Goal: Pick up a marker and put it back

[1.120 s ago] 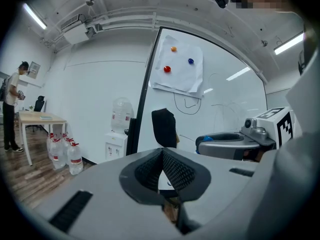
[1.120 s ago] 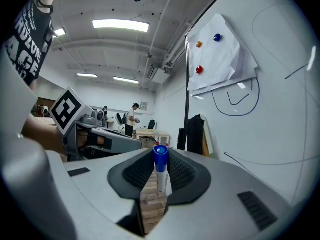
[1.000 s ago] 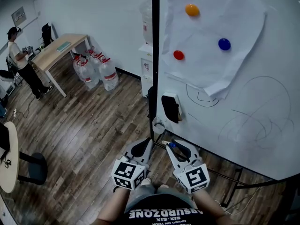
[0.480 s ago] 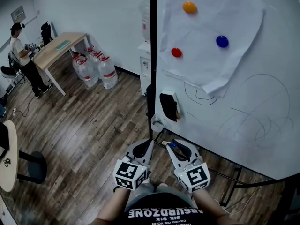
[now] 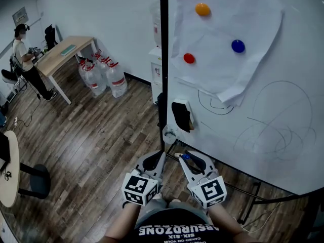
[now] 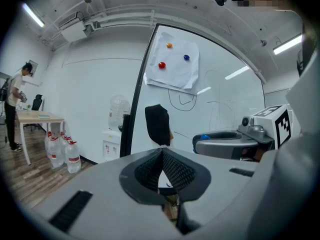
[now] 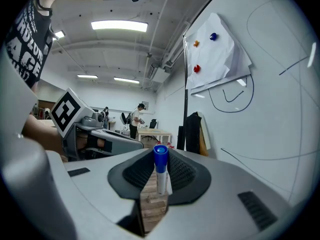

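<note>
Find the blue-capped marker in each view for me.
Head view: marker at bottom centre, held in the right gripper.
Left gripper view: only its blue cap shows, right of centre, at the right gripper's tip.
Right gripper view: dead centre, clamped between the jaws.
Shared landmark: the black eraser on the whiteboard.

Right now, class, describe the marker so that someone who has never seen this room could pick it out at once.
Start at the big whiteboard, then drop to the right gripper held near its bottom edge. Upright between its fingers is the marker, a white barrel with a blue cap; the left gripper beside it holds nothing.
</note>
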A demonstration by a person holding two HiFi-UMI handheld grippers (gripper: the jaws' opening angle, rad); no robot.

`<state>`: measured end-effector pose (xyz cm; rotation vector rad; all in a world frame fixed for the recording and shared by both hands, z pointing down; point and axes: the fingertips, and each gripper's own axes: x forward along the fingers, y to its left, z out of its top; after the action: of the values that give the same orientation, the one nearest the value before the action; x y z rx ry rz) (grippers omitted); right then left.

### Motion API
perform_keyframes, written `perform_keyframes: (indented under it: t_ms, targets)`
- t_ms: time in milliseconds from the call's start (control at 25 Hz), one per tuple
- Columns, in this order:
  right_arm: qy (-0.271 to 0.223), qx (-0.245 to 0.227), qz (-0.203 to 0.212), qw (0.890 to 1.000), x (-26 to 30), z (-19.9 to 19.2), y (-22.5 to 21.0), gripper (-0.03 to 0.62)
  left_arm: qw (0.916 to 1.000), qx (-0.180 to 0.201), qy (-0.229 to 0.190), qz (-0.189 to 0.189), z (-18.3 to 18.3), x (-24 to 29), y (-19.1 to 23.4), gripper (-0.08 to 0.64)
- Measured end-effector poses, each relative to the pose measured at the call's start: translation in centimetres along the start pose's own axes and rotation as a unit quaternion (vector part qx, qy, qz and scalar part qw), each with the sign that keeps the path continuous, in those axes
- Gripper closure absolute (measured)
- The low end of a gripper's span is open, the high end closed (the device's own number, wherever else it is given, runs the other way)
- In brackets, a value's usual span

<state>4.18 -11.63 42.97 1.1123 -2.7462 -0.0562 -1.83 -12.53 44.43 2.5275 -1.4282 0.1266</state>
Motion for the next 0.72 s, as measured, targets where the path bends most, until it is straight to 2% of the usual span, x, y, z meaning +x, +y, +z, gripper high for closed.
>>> perform_keyframes:
  t_ms: [200,360,520,720]
  targets:
    - [-0.006,-0.004,-0.001,1.000,-0.1,0.5,-0.1,0.517,0.9999,0.001,-0.011,0.002,0.3,0.1,0.0,0.552]
    - [-0.012,-0.009,-0.001,1.000,-0.1,1.2,-0.2,0.517,1.0000,-0.003,0.002,-0.001,-0.2,-0.1,-0.1,0.552]
    - [-0.024,-0.020,-0.002,1.000,-0.2,2.4,-0.5,0.516,0.9999,-0.002,-0.014,0.002,0.3,0.0,-0.1,0.552]
    - [-0.041,-0.032,-0.011,0.999,-0.2,3.8,-1.0,0.517,1.0000,-0.004,0.003,0.000,-0.1,-0.3,-0.1,0.552]
